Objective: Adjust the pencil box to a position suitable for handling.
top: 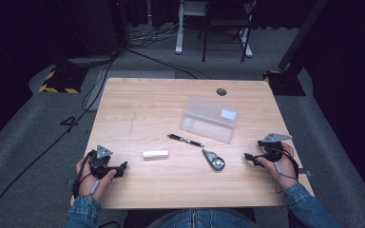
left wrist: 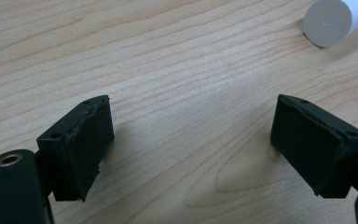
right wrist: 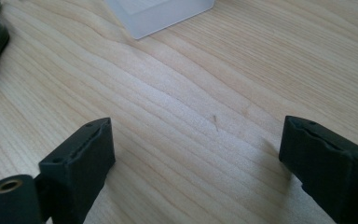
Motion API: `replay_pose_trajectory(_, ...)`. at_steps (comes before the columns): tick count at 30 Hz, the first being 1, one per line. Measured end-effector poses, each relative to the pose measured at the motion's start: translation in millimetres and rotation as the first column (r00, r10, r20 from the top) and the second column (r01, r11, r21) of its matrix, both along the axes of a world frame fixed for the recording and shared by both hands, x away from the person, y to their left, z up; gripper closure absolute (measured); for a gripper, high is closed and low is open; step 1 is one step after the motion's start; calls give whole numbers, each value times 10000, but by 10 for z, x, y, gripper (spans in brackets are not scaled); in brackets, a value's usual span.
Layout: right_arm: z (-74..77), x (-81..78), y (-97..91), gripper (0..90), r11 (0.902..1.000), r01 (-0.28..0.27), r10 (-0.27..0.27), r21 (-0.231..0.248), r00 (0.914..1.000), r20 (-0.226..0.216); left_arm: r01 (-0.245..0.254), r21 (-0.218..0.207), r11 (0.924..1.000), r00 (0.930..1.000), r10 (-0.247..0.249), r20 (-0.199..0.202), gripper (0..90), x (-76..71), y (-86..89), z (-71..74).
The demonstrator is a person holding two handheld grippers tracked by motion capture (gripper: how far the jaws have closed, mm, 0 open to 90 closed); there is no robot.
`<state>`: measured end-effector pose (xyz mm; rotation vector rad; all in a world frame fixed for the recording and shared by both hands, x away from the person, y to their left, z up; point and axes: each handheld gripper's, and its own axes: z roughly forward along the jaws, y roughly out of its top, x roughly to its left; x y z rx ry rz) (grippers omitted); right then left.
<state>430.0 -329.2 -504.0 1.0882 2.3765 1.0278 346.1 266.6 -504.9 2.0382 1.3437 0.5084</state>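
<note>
Wood table (top: 138, 102): your left gripper (top: 121, 168) and right gripper (top: 248, 157) rest wide apart-jawed, empty, flanking tube (top: 155, 154), pen (top: 185, 140), box (top: 209, 118).

Dark lab or studio — black curtains (top: 347, 42), floor cables (top: 52, 137), hazard-striped stand base (top: 59, 81)

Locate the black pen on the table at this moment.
In the high view the black pen lies near the table's middle, just left of the clear plastic box, with the white cylinder nearer the person on its left.
</note>
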Motion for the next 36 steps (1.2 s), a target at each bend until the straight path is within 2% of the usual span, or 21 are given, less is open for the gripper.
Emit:
replay_pose_trajectory(2, 3, -3, 5, 157, 9999, -98, 98, 91, 9999, 59, -3, -3, 10000, 10000, 3, 1, 135, 0, -1, 0)
replay_pose_trajectory(7, 26, 8, 45, 186, 9990, -294, 296, 334, 9996, -40, -19, 8, 10000, 10000, 19, -35, 132, 12, -6, 2)
replay_pose_trajectory(12, 109, 51, 96, 182, 9990, -237, 230, 392, 9996, 172, -4, 10, 10000, 10000, 4, -27, 130, 23, -10, 1)
replay_pose_trajectory(16, 181, 92, 123, 199, 9977, -204, 186, 653, 9994, 276, -13, 70, 10000, 10000, 13, -8, 130, 32, -12, 3)
replay_pose_trajectory(22, 298, 223, 203, 192, 9921, -45, -6, 1257, 9992, 401, 5, 18, 10000, 10000, -5, -15, 129, 42, -16, 1)
replay_pose_trajectory(28, 310, 388, 289, 185, 9881, 129, -189, 1535, 9991, 372, 12, 24, 10000, 10000, -12, -14, 129, 42, -16, 1)
replay_pose_trajectory(36, 233, 580, 484, 226, 9901, 289, -374, 1376, 9975, 592, 11, 23, 10000, 10000, -11, -14, 129, 42, -16, 1)
